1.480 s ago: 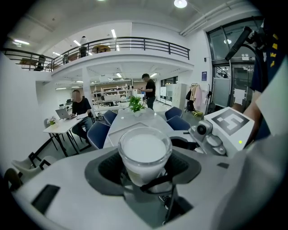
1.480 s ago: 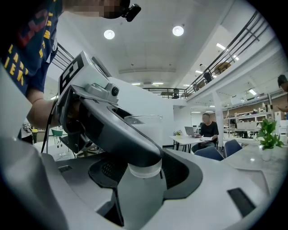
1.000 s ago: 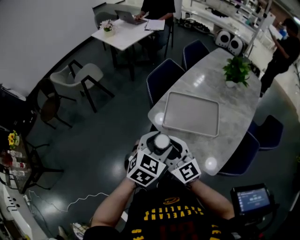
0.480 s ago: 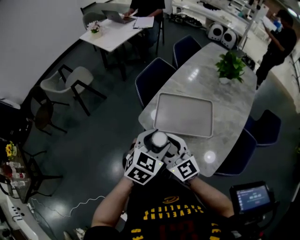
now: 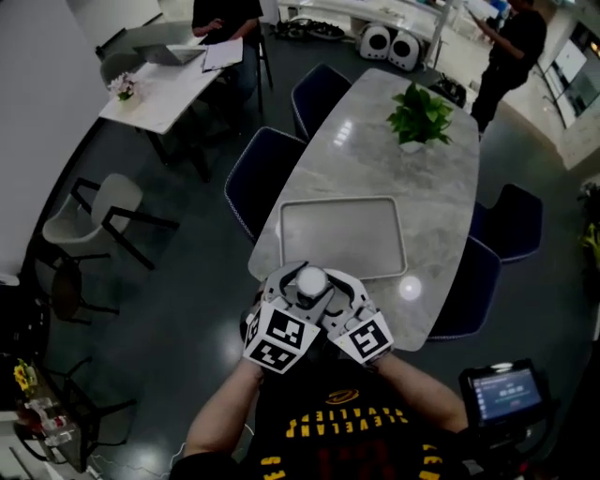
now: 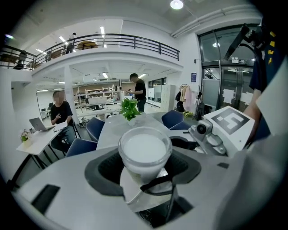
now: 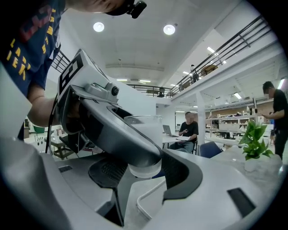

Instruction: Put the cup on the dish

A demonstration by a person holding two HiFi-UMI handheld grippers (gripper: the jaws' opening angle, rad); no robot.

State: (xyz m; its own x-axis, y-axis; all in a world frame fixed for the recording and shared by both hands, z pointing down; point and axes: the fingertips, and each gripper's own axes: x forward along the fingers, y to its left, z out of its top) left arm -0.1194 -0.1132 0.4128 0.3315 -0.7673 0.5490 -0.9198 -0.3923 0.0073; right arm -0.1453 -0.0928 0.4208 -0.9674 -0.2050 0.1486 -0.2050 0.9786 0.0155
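Cup (image 6: 144,150), clear-walled with white contents, is held upright in the air; it is not set on the rectangular tray (image 5: 342,234). It is gripped by the left gripper (image 6: 143,170), whose jaws are closed on its wall, one dark pad pressed to each side. The right gripper (image 7: 145,175) is brought in from the opposite side, and its jaws are closed against the cup's base, a pad to either side. In the right gripper view one jaw of the left gripper is seen crossing in front of the cup's lower half. In the head view both grippers are seen meeting at the cup, marker cubes side by side and close to the person's chest, with the cup lined up over the tray's near edge. The tray lies flat at the near end of the oval marble worktop (image 5: 431,206). A potted plant (image 5: 419,114) stands toward the far end, well apart from the tray. Dark blue chairs (image 5: 258,178) are placed along both sides of the worktop. Beyond, a seated person (image 5: 223,14) is seen at a white desk (image 5: 155,89) with a laptop, and another person stands past the far end. A small lit screen (image 5: 511,394) is seen at the lower right.
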